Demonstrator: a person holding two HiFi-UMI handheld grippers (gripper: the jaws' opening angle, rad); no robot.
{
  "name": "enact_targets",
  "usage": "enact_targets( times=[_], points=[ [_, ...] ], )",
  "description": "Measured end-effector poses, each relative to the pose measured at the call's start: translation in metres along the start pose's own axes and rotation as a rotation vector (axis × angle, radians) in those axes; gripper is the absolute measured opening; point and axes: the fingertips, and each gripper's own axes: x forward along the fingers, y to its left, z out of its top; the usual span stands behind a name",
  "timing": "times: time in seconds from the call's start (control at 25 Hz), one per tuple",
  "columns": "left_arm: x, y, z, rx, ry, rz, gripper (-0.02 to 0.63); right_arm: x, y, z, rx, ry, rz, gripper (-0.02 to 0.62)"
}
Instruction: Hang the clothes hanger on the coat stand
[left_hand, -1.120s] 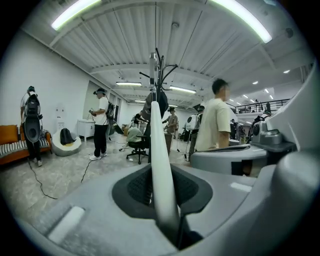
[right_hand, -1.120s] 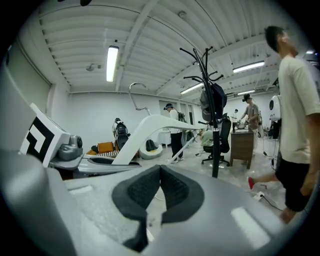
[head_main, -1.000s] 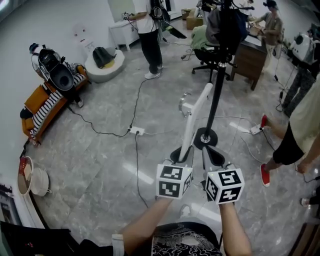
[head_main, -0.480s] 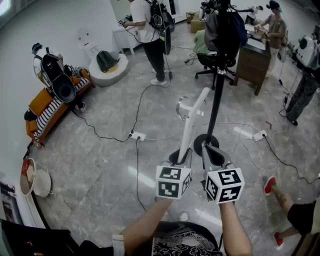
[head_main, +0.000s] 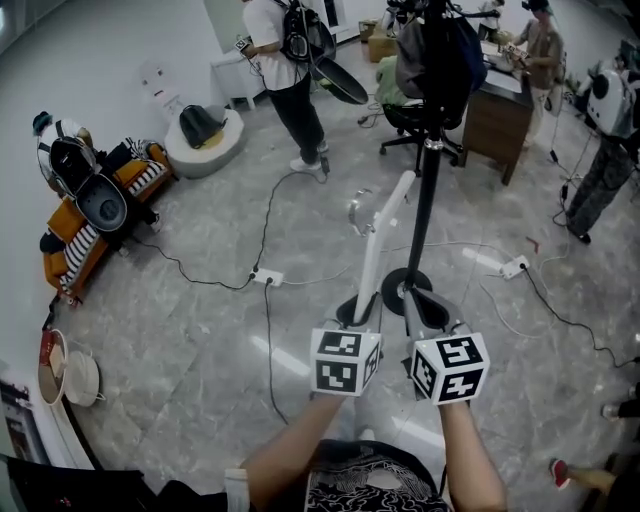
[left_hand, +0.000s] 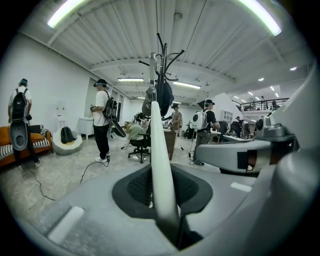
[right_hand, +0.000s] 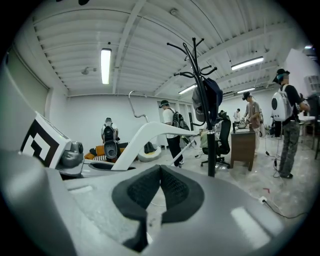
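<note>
Clamping one end of the smooth white clothes hanger (head_main: 383, 232), the left gripper (head_main: 362, 312) has its ribbed black pads part-way closed on the rounded arm. The arm rises steeply from between them to a thin, curved metal hook (head_main: 353, 212). In the left gripper view the hanger (left_hand: 158, 150) runs as a pale tapering bar straight up from the jaws. Just beside it, the right gripper (head_main: 425, 312) has its jaws brought together with nothing in them, its dark textured pads (right_hand: 172, 192) meeting edge to edge. The coat stand (head_main: 425, 205), a slim black pole on a flat round base, stands on the glossy grey marbled floor (head_main: 200, 340) just beyond both grippers. Curved black prongs (right_hand: 192, 50) branch from its top, where dark, soft garments (right_hand: 206, 100) hang in folds. The hanger's upper end is near the pole and not yet hooked on it.
</note>
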Motion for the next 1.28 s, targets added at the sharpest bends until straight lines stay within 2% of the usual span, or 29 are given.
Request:
enact_targets(
  times=[0.44, 0.68, 1.28],
  points=[
    [0.059, 0.041, 0.010, -0.004, 0.018, -0.051, 0.069, 0.065, -0.025, 0.009, -0.001, 0.026, -0.055, 0.000],
    [0.099, 0.076, 0.026, -0.007, 0.031, -0.084, 0.069, 0.115, -0.035, 0.024, 0.000, 0.036, -0.086, 0.001],
    [0.179, 0.129, 0.058, 0.010, 0.059, -0.173, 0.069, 0.206, -0.062, 0.048, 0.014, 0.065, -0.170, 0.000]
  ],
)
